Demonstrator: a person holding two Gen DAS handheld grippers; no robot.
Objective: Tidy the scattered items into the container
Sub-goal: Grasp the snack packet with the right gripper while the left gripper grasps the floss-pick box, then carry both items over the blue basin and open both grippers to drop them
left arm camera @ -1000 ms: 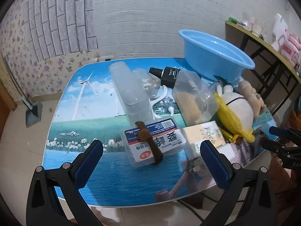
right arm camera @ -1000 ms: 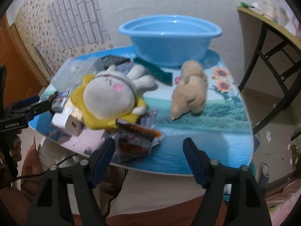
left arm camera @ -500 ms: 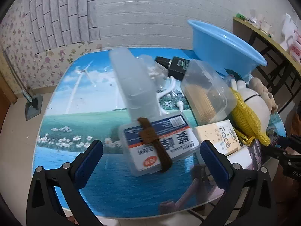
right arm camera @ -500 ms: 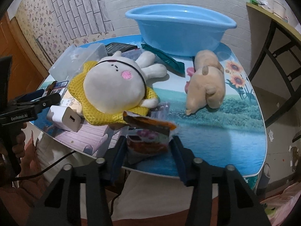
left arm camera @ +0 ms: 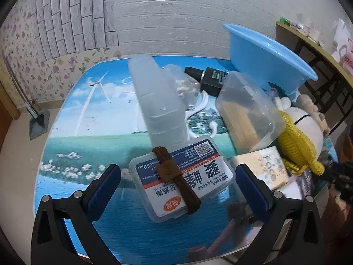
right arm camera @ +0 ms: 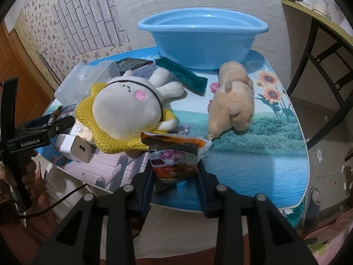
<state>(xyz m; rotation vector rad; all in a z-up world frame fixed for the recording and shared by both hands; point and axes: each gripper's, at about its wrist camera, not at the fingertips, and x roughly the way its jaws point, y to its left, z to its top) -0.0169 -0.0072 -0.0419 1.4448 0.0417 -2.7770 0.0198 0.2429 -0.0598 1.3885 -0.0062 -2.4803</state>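
Gripping snack packet (right arm camera: 174,163), right tool (right arm camera: 175,176); left tool (left arm camera: 177,176) spread.

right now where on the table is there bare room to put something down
Bare: the left side of the table, beside the clear box, and the right front past the tan plush. Crowded: the middle, around the bunny, floss box and tub.

Floss box (left arm camera: 183,178): "DEEP CLEANING FLOSS", "50 pcs". Beige box (left arm camera: 262,167): "Face". Left gripper (right arm camera: 50,124) body: "GenRobot.AI".
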